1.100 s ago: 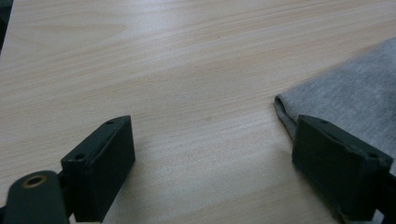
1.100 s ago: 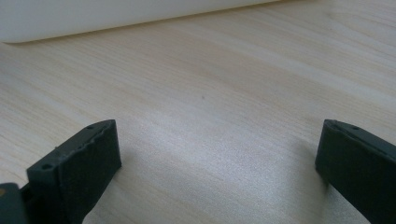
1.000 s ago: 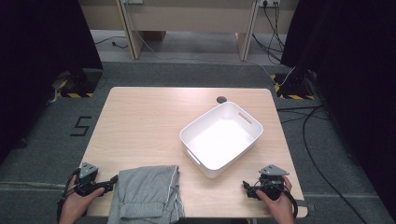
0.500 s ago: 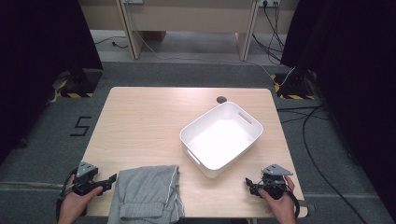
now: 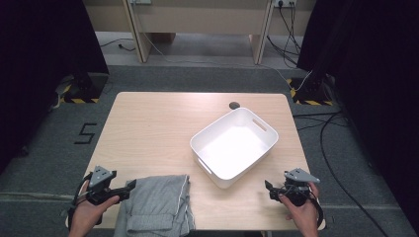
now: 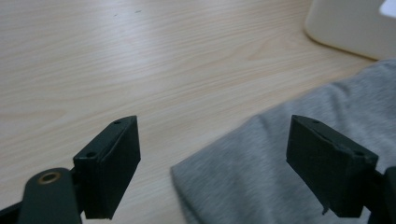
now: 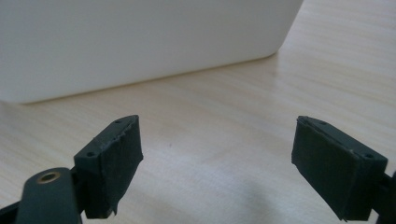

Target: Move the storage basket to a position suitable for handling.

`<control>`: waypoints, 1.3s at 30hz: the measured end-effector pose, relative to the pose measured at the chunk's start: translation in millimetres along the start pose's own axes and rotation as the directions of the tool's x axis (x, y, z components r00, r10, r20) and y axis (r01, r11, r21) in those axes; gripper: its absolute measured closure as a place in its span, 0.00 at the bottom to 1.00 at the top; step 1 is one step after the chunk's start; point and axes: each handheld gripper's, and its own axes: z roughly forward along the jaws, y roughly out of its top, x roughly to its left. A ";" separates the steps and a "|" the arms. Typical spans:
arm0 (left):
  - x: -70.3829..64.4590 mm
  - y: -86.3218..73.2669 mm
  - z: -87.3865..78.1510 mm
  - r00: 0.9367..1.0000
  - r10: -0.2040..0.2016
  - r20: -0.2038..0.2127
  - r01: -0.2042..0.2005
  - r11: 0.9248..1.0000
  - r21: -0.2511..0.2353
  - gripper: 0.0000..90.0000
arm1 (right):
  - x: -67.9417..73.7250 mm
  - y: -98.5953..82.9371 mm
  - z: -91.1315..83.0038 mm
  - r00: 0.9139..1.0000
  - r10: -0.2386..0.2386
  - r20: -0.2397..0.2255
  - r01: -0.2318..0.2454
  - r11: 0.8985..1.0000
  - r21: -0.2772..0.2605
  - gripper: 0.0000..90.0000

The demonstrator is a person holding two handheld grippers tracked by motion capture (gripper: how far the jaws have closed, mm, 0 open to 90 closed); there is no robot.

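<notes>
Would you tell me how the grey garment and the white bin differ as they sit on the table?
The grey garment is soft cloth lying flat and folded at the near edge; the white bin is rigid, upright and open, farther back and to the right. The garment lies by the left gripper. Both rest on the table.

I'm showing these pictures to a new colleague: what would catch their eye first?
Most likely the bright white bin, open and empty, set at an angle right of the table's middle. Next, the folded grey garment at the near edge, left of the bin. The left tool hovers open at its corner, while the right tool waits open over bare wood near the bin.
</notes>
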 end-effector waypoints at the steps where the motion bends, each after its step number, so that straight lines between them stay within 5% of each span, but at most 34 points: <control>1: -4.0 2.4 0.3 1.000 0.011 0.011 -0.011 1.000 -0.001 0.19 | -1.1 2.0 -1.2 1.000 0.003 0.001 -0.003 1.000 -0.003 0.19; 17: -54.5 30.1 17.8 0.987 0.104 0.119 -0.102 0.995 -0.017 0.19 | -18.5 61.6 -6.3 1.000 0.014 0.011 -0.013 0.997 -0.077 0.22; 29: -98.3 51.4 44.1 0.965 0.146 0.218 -0.148 0.989 -0.006 0.19 | -30.8 95.5 0.7 1.000 0.017 -0.008 -0.017 0.997 -0.079 0.24; 39: -125.8 65.9 63.1 0.951 0.169 0.259 -0.172 0.985 -0.009 0.19 | -41.2 115.2 30.1 1.000 0.014 -0.014 -0.015 0.999 -0.034 0.28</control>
